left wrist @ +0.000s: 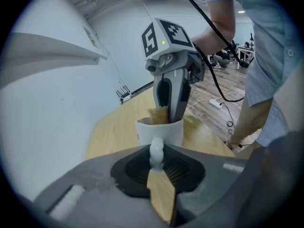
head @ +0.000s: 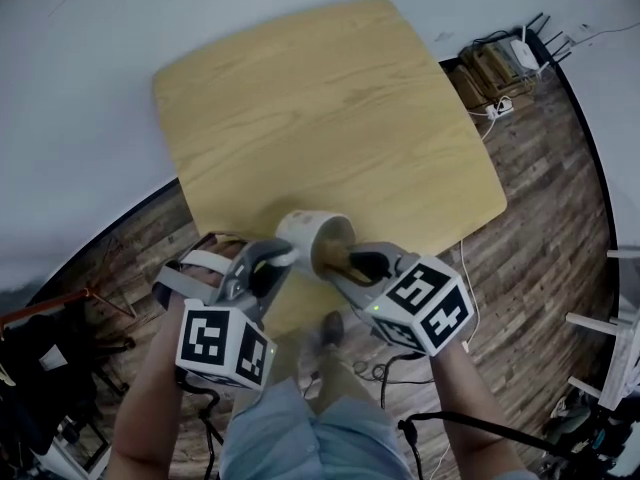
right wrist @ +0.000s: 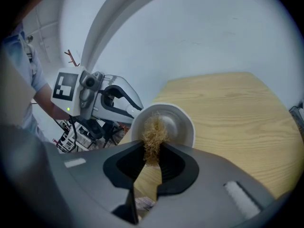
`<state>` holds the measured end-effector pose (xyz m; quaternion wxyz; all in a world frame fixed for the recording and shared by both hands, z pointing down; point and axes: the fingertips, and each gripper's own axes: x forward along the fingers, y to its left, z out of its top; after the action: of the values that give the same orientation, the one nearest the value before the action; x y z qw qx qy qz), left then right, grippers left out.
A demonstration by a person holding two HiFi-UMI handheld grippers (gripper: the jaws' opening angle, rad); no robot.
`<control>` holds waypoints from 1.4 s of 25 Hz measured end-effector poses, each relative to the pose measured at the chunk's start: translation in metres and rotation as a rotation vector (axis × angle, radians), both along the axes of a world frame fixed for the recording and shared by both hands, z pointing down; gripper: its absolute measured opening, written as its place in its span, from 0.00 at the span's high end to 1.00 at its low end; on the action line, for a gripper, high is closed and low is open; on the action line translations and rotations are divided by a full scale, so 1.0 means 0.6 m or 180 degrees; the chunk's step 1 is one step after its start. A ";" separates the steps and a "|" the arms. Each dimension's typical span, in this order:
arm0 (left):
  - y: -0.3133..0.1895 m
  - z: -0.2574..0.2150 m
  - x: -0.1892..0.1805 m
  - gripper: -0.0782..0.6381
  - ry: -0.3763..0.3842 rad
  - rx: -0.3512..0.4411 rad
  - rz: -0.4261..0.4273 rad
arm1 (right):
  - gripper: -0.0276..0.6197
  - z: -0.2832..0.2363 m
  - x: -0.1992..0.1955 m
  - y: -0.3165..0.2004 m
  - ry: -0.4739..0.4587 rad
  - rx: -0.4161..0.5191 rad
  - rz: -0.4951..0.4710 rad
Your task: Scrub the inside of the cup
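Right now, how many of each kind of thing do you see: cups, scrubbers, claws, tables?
cup: 1
scrubber: 1
claws: 2, the left claw shut on the cup's handle, the right claw shut on the scrubber
table: 1
Total: 5

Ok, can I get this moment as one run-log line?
left gripper: shut on handle of white cup | right gripper: shut on fibrous scrubber, tip in cup mouth | cup: tilted, over wooden table
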<state>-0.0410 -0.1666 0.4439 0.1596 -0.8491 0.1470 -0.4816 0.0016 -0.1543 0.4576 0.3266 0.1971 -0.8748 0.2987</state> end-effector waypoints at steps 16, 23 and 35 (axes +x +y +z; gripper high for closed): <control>0.010 0.000 0.011 0.78 -0.0147 0.0028 0.0091 | 0.85 -0.058 0.009 -0.026 -0.0103 0.0299 0.0076; 0.006 -0.010 0.014 0.78 -0.0096 0.0016 0.0034 | 0.85 -0.044 0.035 -0.047 0.0063 0.0471 0.0107; 0.004 -0.008 0.002 0.78 -0.0062 0.0014 -0.0050 | 0.85 -0.009 0.036 -0.007 0.0172 0.0251 0.0135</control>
<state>-0.0395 -0.1641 0.4391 0.1591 -0.8428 0.1532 -0.4908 0.0235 -0.1582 0.4523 0.3357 0.2362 -0.8724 0.2655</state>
